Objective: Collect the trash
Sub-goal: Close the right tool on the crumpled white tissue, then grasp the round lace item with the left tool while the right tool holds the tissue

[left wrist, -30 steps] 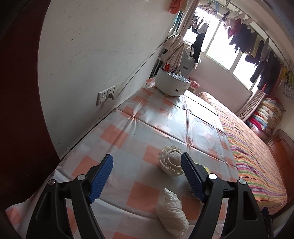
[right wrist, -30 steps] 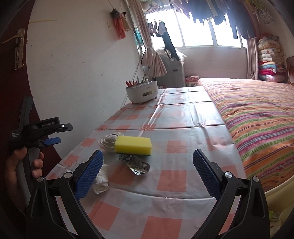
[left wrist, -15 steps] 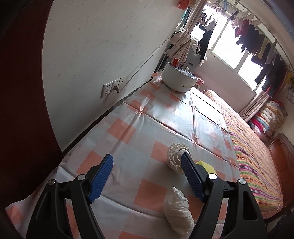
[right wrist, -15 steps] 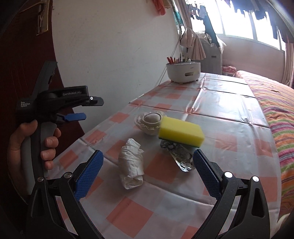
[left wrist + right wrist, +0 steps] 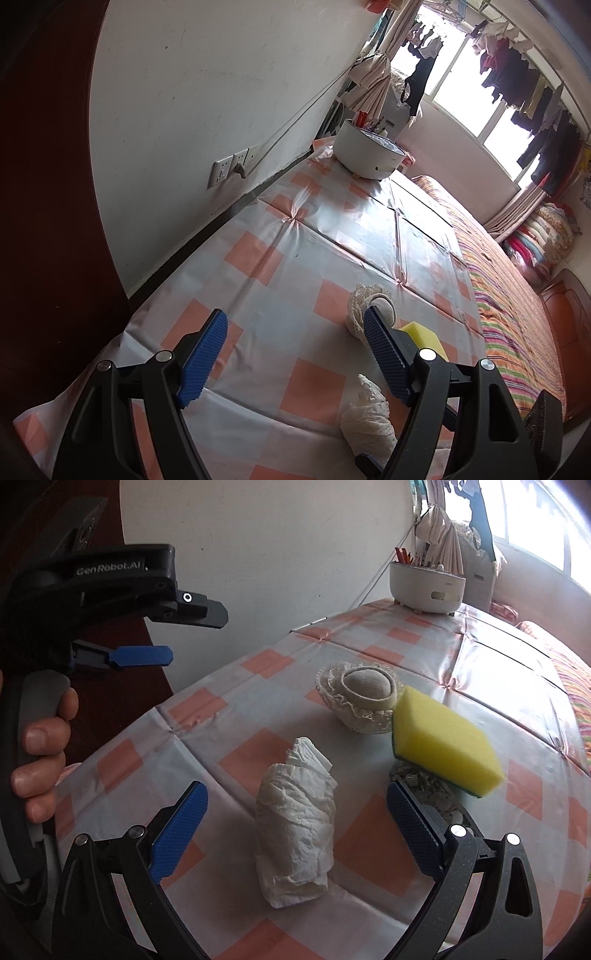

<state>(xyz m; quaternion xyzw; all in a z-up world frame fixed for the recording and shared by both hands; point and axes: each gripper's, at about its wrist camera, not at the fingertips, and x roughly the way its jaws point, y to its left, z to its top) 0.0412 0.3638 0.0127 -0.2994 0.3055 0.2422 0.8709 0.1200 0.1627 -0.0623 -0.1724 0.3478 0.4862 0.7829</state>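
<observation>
Right hand-held gripper (image 5: 297, 830) released, jaws wide, straddling crumpled white paper wad (image 5: 295, 827) on desk with orange-and-white checked plastic cloth (image 5: 424, 642); pads clear of it on both sides. Left hand-held gripper (image 5: 295, 354) also released, nothing between jaws, hovering over bare cloth near the desk's edge. Yellow rectangular sponge (image 5: 443, 738) resting on crinkled silver foil wrapper (image 5: 417, 779), touching lace-trimmed beige round cushion (image 5: 365, 694). White round pen holder (image 5: 428, 587) at far end.
</observation>
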